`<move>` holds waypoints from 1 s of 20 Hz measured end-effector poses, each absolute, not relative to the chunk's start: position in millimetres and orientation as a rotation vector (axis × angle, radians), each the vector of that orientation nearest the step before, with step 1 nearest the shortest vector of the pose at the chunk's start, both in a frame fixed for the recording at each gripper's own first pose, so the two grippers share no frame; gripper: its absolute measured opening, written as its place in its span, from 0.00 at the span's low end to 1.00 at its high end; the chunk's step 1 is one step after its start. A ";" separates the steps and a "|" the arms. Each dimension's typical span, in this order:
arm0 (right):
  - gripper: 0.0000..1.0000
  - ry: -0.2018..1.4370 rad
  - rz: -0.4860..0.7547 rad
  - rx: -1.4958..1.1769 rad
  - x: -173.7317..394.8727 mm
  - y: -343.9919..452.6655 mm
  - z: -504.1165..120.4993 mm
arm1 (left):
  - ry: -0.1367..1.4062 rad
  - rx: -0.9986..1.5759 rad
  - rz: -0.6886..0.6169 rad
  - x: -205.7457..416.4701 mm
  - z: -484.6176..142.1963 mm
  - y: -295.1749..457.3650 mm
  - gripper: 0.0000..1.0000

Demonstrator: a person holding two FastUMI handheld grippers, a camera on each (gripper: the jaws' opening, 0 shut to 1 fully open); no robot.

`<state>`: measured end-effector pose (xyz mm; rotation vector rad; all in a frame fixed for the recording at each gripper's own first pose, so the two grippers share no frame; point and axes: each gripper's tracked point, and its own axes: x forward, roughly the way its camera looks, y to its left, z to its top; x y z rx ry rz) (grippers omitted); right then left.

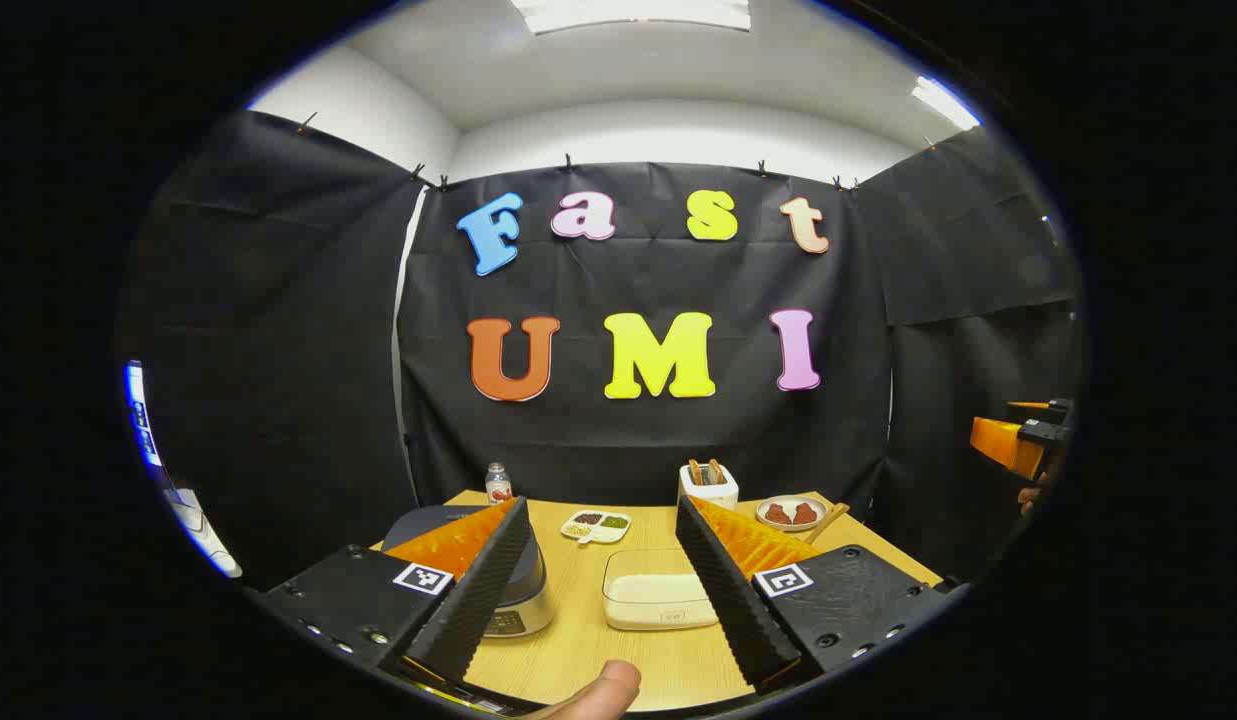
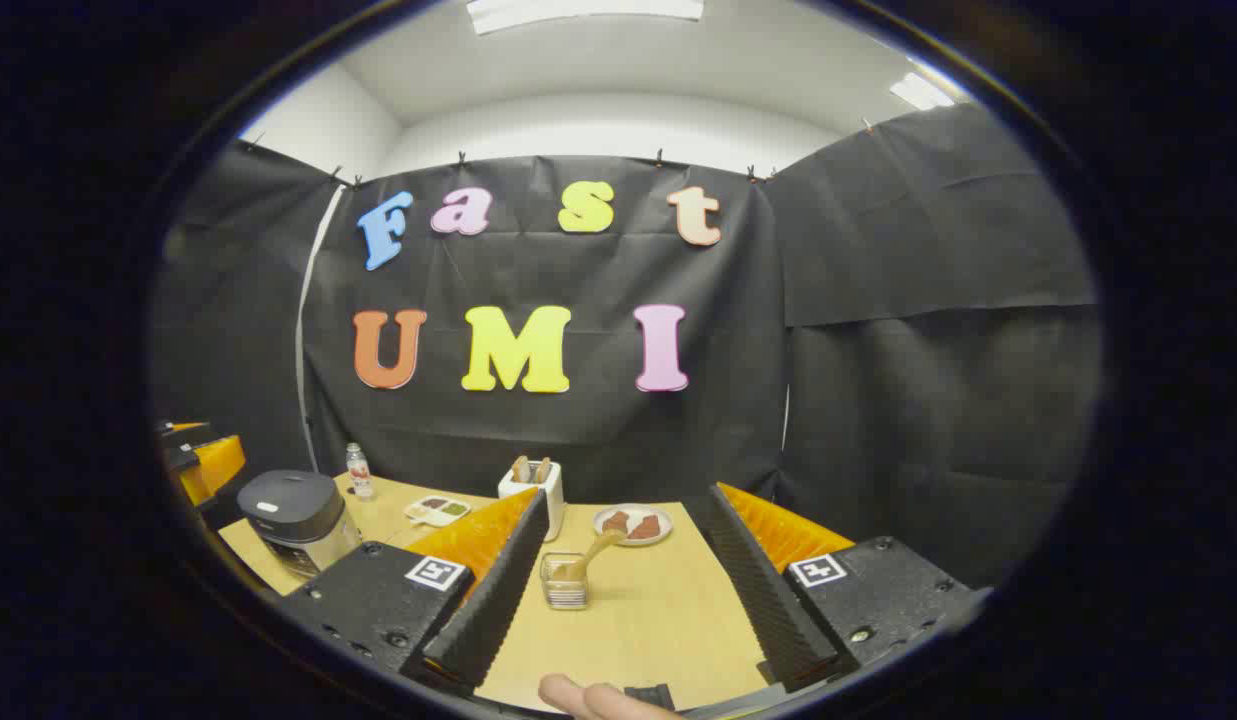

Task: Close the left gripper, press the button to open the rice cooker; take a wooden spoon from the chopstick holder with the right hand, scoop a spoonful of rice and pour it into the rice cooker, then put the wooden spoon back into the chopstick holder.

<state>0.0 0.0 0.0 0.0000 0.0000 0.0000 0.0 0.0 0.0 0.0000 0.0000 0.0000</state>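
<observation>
The rice cooker [image 1: 526, 592] stands at the table's left with its dark lid down, half hidden behind my left gripper's [image 1: 600, 503] near finger; it also stands at the left as the rice cooker [image 2: 293, 518]. My left gripper is open and empty, well short of the cooker. The white chopstick holder [image 1: 708, 488] with wooden handles stands at the back; in the right gripper view the chopstick holder [image 2: 534, 492] sits just past my open, empty right gripper [image 2: 628, 492]. A shallow white rice container [image 1: 658, 590] lies between the left gripper's fingers.
A glass jar [image 2: 566, 582] holds a wooden spoon [image 2: 596, 552]. A plate with red pieces [image 2: 633, 524], a divided dish [image 2: 438, 510] and a small bottle [image 2: 357, 471] stand at the back. The other gripper [image 1: 1018, 440] hovers far right, off the table's edge.
</observation>
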 end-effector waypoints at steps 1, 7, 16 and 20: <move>1.00 0.002 -0.001 -0.001 0.3 -1.8 -1.9 | -0.007 0.002 0.002 0.6 0.3 0.3 0.94; 1.00 -0.001 -0.008 -0.006 2.5 -12.0 -6.5 | -0.014 -0.016 0.009 2.2 1.7 -0.2 0.94; 1.00 -0.002 0.011 0.000 5.8 -16.8 -13.3 | 0.018 -0.032 0.036 9.3 -7.5 23.5 0.95; 1.00 -0.010 0.016 0.008 7.8 -18.6 -15.6 | 0.021 -0.028 0.059 16.3 -10.9 34.2 0.95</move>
